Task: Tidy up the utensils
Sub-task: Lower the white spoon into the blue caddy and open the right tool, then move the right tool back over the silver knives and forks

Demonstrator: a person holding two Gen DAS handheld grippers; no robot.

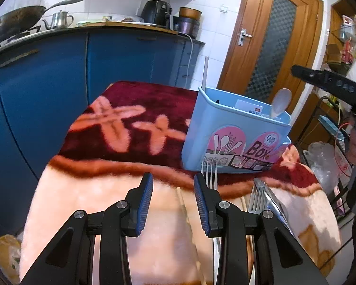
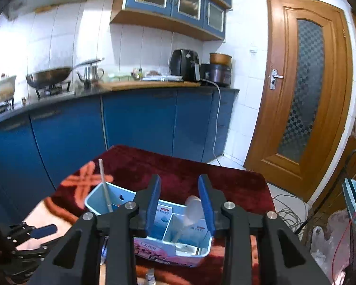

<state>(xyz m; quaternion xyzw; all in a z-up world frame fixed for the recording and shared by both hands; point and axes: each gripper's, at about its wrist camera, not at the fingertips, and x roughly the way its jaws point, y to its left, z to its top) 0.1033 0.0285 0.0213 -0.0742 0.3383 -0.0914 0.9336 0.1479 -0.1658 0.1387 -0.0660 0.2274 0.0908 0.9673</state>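
A light blue utensil box stands on the blanket-covered table. A white spoon stands in its right compartment and a thin grey stick in its left one. My right gripper hovers open above the box; the spoon shows between its fingers, apart from the pads. My left gripper is open low over the peach part of the blanket. A chopstick lies between its fingers, untouched. A fork lies just behind its right finger, and more forks lie to the right.
The red and peach blanket covers the table. Blue cabinets with a wok and kettle on the counter stand behind it, and a wooden door to the right. Bags and wires crowd the floor at right.
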